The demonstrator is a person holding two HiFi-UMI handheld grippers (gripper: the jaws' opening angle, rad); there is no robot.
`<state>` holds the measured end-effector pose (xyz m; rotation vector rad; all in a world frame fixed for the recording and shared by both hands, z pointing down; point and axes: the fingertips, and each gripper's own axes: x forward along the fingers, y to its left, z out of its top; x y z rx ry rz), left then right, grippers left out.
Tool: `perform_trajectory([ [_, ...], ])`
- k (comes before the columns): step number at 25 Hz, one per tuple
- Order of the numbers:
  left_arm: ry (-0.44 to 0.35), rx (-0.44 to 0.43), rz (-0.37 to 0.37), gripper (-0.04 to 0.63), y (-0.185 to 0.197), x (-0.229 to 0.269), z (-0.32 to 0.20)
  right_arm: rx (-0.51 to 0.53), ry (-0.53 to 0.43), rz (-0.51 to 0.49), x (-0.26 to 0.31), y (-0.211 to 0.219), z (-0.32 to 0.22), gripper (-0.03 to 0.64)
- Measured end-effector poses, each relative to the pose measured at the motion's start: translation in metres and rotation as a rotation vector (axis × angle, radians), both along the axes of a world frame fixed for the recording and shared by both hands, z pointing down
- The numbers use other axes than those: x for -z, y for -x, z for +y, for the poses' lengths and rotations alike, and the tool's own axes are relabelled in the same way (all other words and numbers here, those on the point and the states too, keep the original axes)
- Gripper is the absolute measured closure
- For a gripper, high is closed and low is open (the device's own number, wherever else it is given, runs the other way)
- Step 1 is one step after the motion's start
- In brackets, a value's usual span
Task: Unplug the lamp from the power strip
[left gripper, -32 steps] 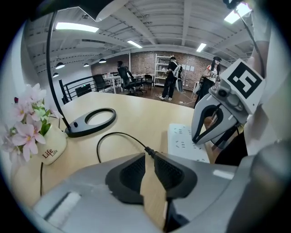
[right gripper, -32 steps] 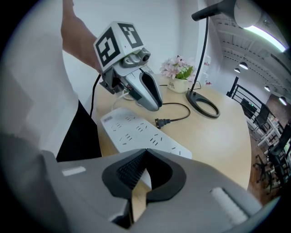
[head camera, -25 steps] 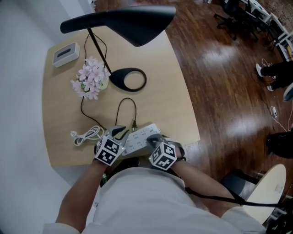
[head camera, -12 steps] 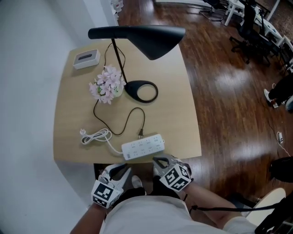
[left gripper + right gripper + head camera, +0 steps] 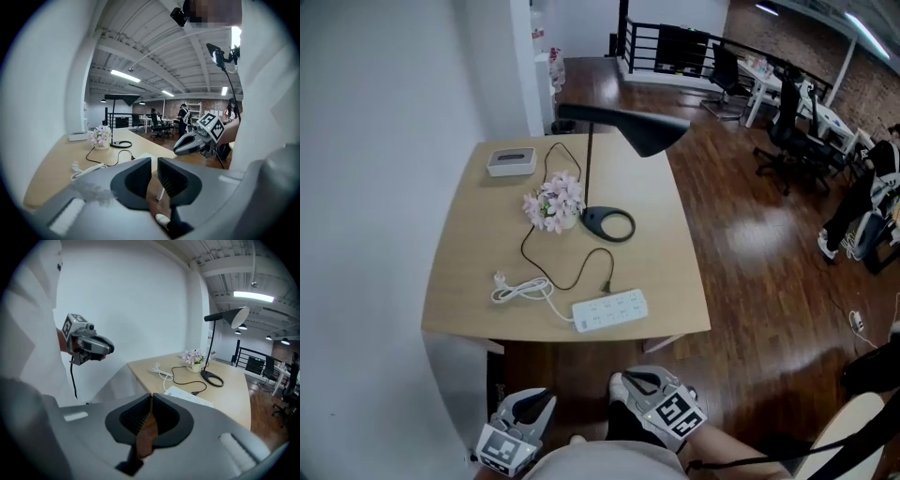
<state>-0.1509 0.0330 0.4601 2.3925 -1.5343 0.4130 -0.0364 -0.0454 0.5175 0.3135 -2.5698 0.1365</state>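
Observation:
The black desk lamp stands on the wooden table. Its black cable ends in a plug that lies on the tabletop just beyond the white power strip, apart from it. My left gripper and right gripper hang below the table's near edge, close to my body. The left gripper has a narrow gap between its jaws and holds nothing. The right gripper is shut and empty. The strip and plug also show in the right gripper view.
A pot of pink flowers stands by the lamp base, and a white box sits at the far left corner. The strip's white cord lies coiled at the left. A white wall runs along the left; office chairs stand on wooden floor at the right.
Both grippers have drawn back from the power strip to below the table's near edge. The head view has pulled away, so the whole table now shows.

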Motion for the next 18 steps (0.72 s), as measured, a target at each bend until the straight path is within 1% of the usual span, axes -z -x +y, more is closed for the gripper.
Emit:
perform_trajectory([
  [2, -0.033, 0.035, 0.046, 0.549, 0.009, 0.005, 0.04, -0.049, 0.006, -0.011, 0.007, -0.009, 0.036, 0.609],
  [4, -0.035, 0.046, 0.075, 0.552, 0.018, 0.003, 0.077, -0.099, 0.001, -0.008, 0.009, -0.02, 0.071, 0.609],
  [7, -0.011, 0.024, 0.069, 0.555, 0.022, -0.009, 0.12, -0.158, 0.016, -0.024, 0.012, -0.037, 0.119, 0.606],
  [9, -0.016, 0.01, 0.063, 0.555, 0.018, -0.01, 0.138, -0.168, 0.017, -0.016, 0.015, -0.048, 0.144, 0.601],
  [11, -0.033, 0.001, 0.061, 0.555, 0.01, -0.006, 0.152, -0.176, -0.003, -0.022, 0.023, -0.056, 0.16, 0.586],
  [14, -0.07, -0.008, 0.06, 0.555, -0.006, 0.005, 0.17, -0.181, -0.044, -0.051, 0.044, -0.065, 0.177, 0.563],
  [18, -0.118, -0.02, 0.06, 0.555, -0.028, 0.02, 0.194, -0.149, -0.076, -0.104, 0.073, -0.079, 0.218, 0.538],
])
